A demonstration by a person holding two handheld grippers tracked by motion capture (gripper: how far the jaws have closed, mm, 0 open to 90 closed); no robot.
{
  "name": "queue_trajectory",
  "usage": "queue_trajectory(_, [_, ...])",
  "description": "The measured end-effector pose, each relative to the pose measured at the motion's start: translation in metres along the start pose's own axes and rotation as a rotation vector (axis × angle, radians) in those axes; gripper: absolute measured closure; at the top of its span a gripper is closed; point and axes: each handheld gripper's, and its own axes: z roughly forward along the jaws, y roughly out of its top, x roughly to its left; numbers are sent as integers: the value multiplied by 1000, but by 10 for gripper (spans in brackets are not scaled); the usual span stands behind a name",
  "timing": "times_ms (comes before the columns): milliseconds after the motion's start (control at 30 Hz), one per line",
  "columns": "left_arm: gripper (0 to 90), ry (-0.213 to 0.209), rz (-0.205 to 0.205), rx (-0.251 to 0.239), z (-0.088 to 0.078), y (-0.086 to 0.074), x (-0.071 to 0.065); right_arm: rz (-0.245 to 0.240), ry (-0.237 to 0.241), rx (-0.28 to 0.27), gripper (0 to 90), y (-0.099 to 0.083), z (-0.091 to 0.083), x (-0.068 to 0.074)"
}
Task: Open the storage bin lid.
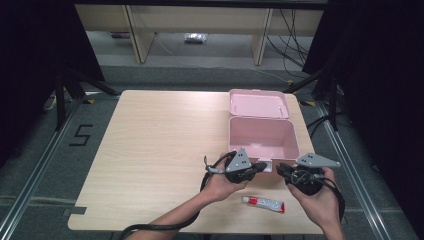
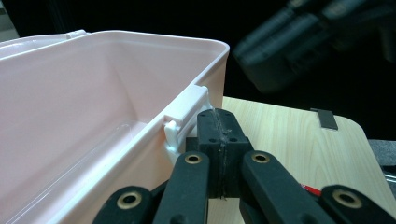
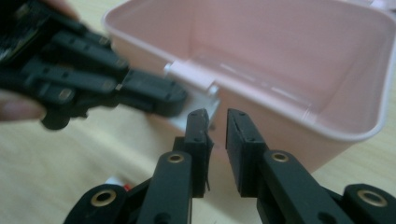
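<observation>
Open pink plastic lunch box [image 1: 262, 136]: light, stiff, slick; grab by front white latch [image 2: 186, 117]. L gripper [image 1: 259, 167] shut, empty, beside latch. R gripper [image 3: 217, 116] part-open, empty, near box.

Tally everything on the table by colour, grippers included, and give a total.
Pink: 1, the open box
White and red: 1, the tube
Black: 2, the left gripper and the right gripper
Total: 4
</observation>
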Motion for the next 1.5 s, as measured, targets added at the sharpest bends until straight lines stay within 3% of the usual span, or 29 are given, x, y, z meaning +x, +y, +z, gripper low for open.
queue_trajectory(67, [898,0,-5,0,0,0,0,-29,9,19,793,-8,-1,3])
queue_trajectory(133, [897,0,-3,1,0,1,0,3,19,35,790,-12,-2,6])
queue_trajectory(167, [896,2,-1,-2,0,1,0,-29,14,34,788,-14,-2,4])
queue_trajectory(267, [888,0,0,-4,1,1,1,7,29,57,784,-18,-1,6])
queue_trajectory(300, [880,0,3,-3,1,2,1,-1,32,71,772,-21,0,5])
queue_trajectory(333, [875,-3,4,-4,1,2,2,-48,25,59,761,-22,2,2])
queue_trajectory(367, [870,-3,3,-4,1,2,2,-8,37,77,759,-24,2,4])
queue_trajectory(433, [860,-3,6,-4,1,2,2,-30,34,71,760,-25,4,1])
queue_trajectory(467, [855,-2,5,-4,1,3,2,-2,40,75,761,-27,6,3])
queue_trajectory(533, [846,-3,-1,-10,1,3,1,-35,39,72,761,-28,7,1])
queue_trajectory(600, [838,-2,1,-9,0,3,1,9,53,100,761,-29,7,5])
queue_trajectory(667, [833,-1,8,-15,-2,5,1,3,58,103,762,-31,9,5])
queue_trajectory(733, [827,-1,6,-24,-5,7,0,-33,64,94,761,-32,12,2])
queue_trajectory(767, [822,-1,6,-24,-5,7,0,10,63,108,760,-33,11,5])
queue_trajectory(833, [815,-1,11,-26,-10,10,-2,7,72,119,758,-34,13,5])
queue_trajectory(867, [810,-4,19,-25,-12,11,-2,-39,58,110,757,-35,14,3])
queue_trajectory(967, [789,-4,33,-24,-21,14,-3,8,79,136,750,-37,15,6])
queue_trajectory(1033, [761,-1,44,-22,-29,15,-3,-20,84,134,746,-39,16,5])
queue_trajectory(1100, [718,0,50,-21,-41,15,-3,9,92,157,735,-41,16,6])
queue_trajectory(1133, [692,-1,55,-19,-47,16,-2,-19,95,155,732,-42,17,5])
queue_trajectory(1200, [641,4,56,-18,-53,16,0,8,101,170,729,-43,16,6])
queue_trajectory(1233, [641,12,56,-21,-58,16,1,4,104,177,727,-44,16,5])
queue_trajectory(1267, [583,25,45,-24,-70,15,4,-9,109,177,721,-45,17,5])
queue_trajectory(1400, [506,68,4,-32,-88,13,12,-2,110,181,718,-47,15,4])
queue_trajectory(1500, [493,93,-3,-35,-98,12,16,-19,107,166,717,-47,16,2])
